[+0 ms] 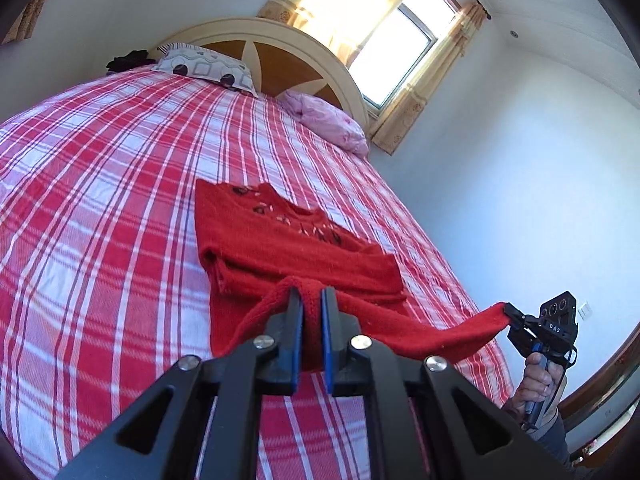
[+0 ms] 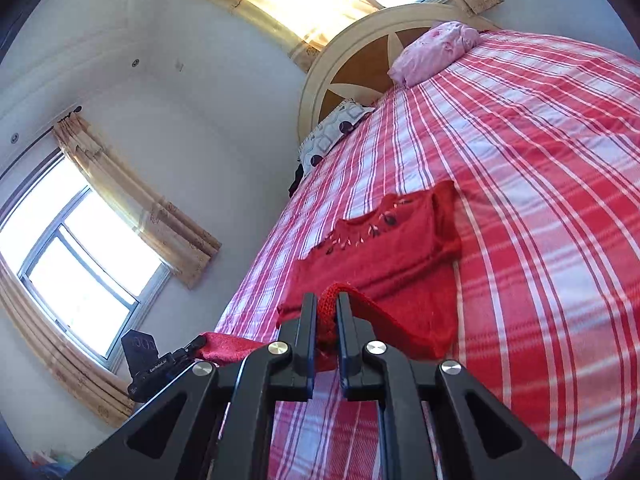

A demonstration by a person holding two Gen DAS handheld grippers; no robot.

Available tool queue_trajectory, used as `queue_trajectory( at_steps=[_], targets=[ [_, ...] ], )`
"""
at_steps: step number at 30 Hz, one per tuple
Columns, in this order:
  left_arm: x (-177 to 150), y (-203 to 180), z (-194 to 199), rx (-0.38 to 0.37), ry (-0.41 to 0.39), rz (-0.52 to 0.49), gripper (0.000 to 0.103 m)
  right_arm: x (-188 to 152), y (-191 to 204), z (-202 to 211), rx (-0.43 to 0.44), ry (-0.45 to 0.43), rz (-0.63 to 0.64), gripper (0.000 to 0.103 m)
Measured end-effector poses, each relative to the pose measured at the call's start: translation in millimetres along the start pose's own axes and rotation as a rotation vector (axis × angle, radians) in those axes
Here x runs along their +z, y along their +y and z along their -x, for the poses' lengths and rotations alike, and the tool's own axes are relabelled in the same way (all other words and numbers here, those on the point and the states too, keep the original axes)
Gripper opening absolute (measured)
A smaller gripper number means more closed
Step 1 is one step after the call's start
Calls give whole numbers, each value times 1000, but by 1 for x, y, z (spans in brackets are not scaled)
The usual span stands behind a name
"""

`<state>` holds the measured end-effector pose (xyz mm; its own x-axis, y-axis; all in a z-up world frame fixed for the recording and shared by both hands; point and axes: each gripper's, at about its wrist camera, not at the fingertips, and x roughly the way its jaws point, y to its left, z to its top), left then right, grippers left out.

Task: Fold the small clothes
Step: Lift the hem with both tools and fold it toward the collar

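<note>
Both grippers are clamped on the hem of a small red sweater [image 1: 288, 248], lifting its near edge off a red plaid bedspread [image 1: 100, 184]. The left gripper [image 1: 311, 294] pinches one hem corner, the right gripper [image 2: 322, 300] the other, with the hem stretched between them. The garment's long axis runs straight ahead of both, toward its embroidered neckline. Neither hand looks nearer. Beyond lie two pillows and a rounded headboard [image 1: 276, 56].
</note>
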<state>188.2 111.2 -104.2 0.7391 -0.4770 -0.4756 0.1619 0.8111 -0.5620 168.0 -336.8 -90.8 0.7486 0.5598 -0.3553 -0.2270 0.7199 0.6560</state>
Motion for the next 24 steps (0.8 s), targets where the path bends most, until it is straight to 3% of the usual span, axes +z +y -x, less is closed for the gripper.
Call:
queue_trajectory(
  at_steps=[18, 24],
  targets=[
    [90, 24, -76, 7, -12, 58, 8, 92, -12, -96, -91, 21, 22, 8],
    [115, 37, -113, 47, 2, 52, 8, 120, -28, -139, -116, 34, 6, 8]
  ],
)
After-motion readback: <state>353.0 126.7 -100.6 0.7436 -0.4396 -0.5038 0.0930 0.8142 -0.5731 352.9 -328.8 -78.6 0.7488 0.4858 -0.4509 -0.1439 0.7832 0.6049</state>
